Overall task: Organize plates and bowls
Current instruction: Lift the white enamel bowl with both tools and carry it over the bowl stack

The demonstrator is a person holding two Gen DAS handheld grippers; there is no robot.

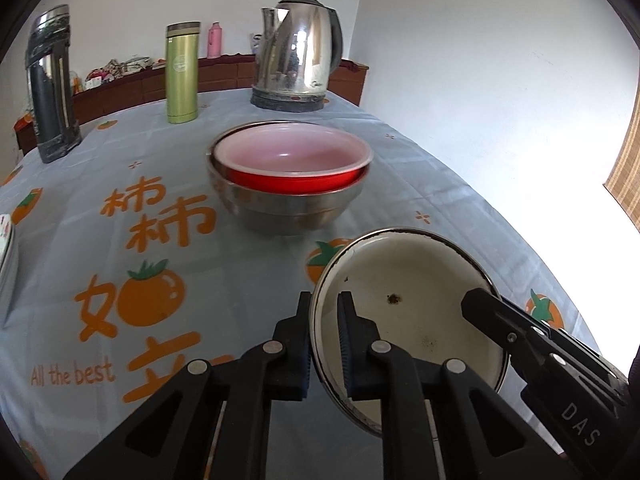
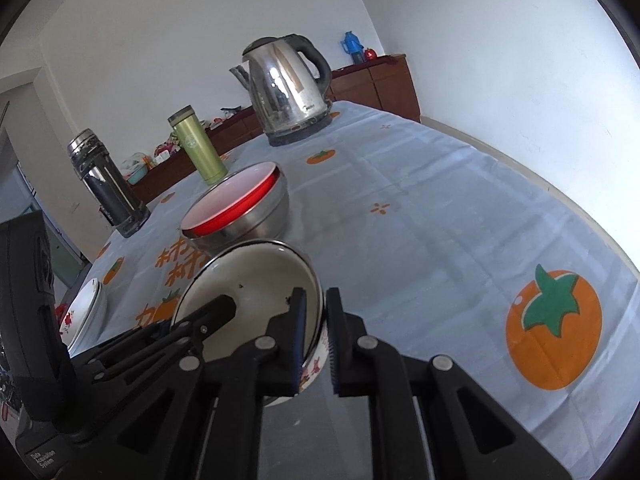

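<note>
Grippers, left gripper [image 1: 324, 344] and right gripper [image 2: 316, 344], clamped opposite rims of the enamel bowl [image 1: 420, 304], with the nested red bowl [image 1: 292, 160] straight ahead.

both cams ride on the handheld grippers, looking forward and down along their fingers, right up close to the white enamel bowl [image 1: 416, 308]. left view sits at its left rim facing across the table [image 1: 120, 208] toward the kettle [image 1: 298, 50]. right view sits at the right rim [image 2: 316, 312], angled leftward. both share the stacked bowls [image 2: 240, 212], kettle, green flask [image 1: 182, 72] and tablecloth.
</note>
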